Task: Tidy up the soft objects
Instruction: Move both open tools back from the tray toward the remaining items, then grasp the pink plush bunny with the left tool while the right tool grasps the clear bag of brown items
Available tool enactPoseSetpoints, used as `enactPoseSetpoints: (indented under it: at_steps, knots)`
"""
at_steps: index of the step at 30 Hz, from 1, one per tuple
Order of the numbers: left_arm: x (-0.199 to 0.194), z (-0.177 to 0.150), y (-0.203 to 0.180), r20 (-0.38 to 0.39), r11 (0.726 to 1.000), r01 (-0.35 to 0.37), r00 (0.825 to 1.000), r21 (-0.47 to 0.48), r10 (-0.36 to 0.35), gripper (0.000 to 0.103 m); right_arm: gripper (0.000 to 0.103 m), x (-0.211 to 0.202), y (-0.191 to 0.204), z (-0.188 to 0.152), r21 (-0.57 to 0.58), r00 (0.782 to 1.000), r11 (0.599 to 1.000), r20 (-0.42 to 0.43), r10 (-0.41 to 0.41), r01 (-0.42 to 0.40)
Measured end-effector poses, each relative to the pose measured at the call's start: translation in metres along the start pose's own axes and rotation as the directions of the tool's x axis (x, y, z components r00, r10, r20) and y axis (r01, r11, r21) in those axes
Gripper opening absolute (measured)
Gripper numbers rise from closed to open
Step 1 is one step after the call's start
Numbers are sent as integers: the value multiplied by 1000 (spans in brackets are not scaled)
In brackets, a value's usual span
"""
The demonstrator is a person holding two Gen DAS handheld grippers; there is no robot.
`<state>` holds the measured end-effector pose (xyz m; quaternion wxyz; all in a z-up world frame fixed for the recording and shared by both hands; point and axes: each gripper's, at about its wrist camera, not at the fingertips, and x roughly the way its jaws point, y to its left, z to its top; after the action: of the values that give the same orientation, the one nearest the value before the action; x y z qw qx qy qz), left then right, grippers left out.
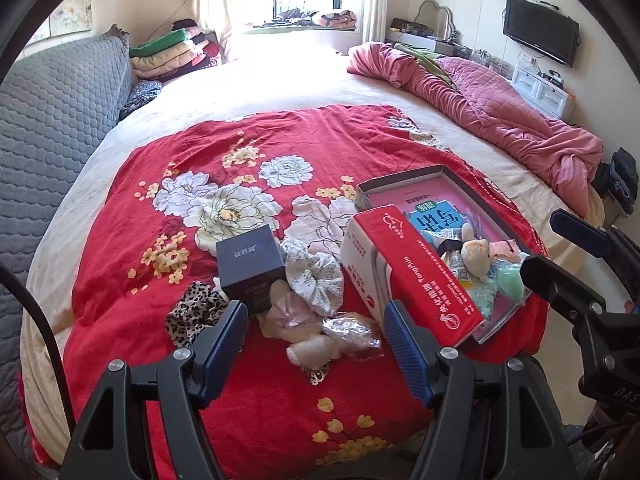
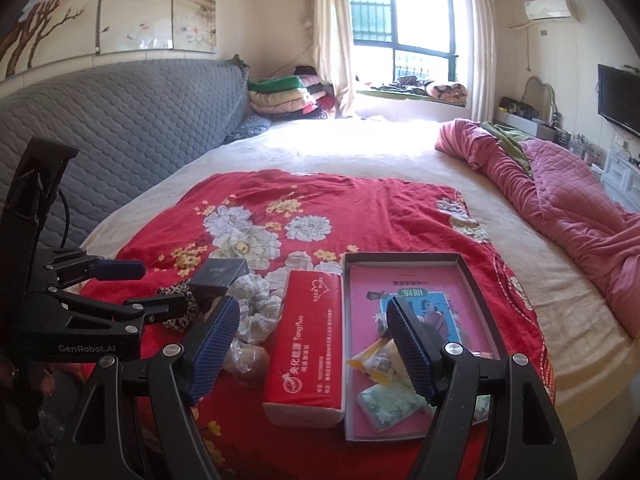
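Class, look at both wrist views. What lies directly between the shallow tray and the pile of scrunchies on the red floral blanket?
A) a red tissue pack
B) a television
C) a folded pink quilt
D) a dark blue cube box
A: the red tissue pack lies along the left wall of the shallow tray, with the scrunchies on its other side, all on the red floral blanket.

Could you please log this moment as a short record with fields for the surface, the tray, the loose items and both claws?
surface: red floral blanket on the bed
tray: shallow box holding a plush toy and small packets
beside tray: red tissue pack, touching its left wall
loose items: dark cube box, white floral scrunchie, leopard scrunchie
left claw: open, empty
right claw: open, empty
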<state>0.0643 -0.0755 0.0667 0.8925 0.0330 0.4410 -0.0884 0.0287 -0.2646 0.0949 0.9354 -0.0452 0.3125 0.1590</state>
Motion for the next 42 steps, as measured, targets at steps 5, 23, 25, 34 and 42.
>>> enactPoseSetpoints:
  at_steps: [5,23,25,34,42]
  knots:
    - [14,-11,23,-34,999,-19,999,-38,18,70,77,14,21,-4,-75,999,997,-37,7,-9]
    - [79,-47,58,-166,993,19,985,-118,-39,70,77,75,69,-35,-285,979,951,-193,62,-117]
    - [86,-49,60,-181,991,33,982,-131,-57,70,77,83,75,-40,-320,974,938,-216,66,-134]
    - [120,-46,63,-229,972,121,959,-202,-167,70,77,129,106,-64,-555,949,819,-313,-43,-147]
    - [145,-41,70,-242,948,190,937,-254,-253,70,76,169,123,-86,-737,927,657,-339,-160,-156]
